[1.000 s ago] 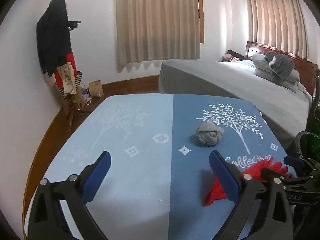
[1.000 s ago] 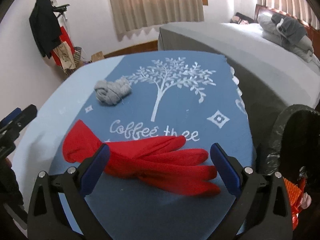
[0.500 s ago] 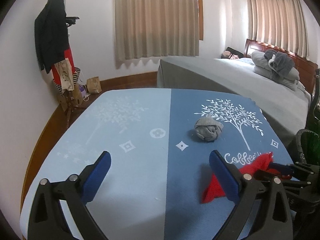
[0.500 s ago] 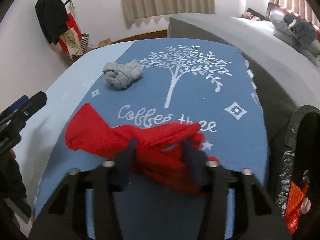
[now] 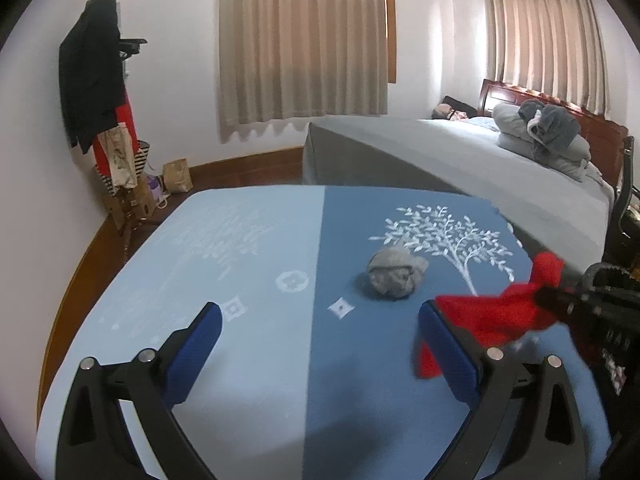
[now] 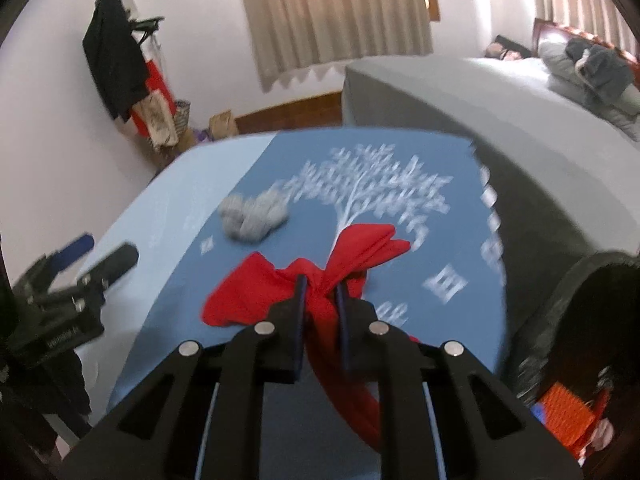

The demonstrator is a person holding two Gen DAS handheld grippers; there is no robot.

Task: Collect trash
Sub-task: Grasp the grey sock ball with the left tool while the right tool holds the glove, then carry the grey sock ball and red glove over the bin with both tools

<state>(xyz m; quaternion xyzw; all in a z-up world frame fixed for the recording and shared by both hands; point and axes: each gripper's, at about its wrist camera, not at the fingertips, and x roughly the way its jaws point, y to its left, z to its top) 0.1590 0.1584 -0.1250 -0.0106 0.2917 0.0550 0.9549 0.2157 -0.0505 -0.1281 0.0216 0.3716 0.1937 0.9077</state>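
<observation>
The right tongs have just closed on the red glove, pinched mid-length so both ends hang free above the worktop, near its right edge beside the black-lined bin. The left tongs stand open and empty; the grey wad waits mid-worktop.

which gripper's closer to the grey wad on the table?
Left. The left gripper, jaws open, points at the grey wad just ahead; the right gripper, shut on the red cloth, sits further back.
</observation>
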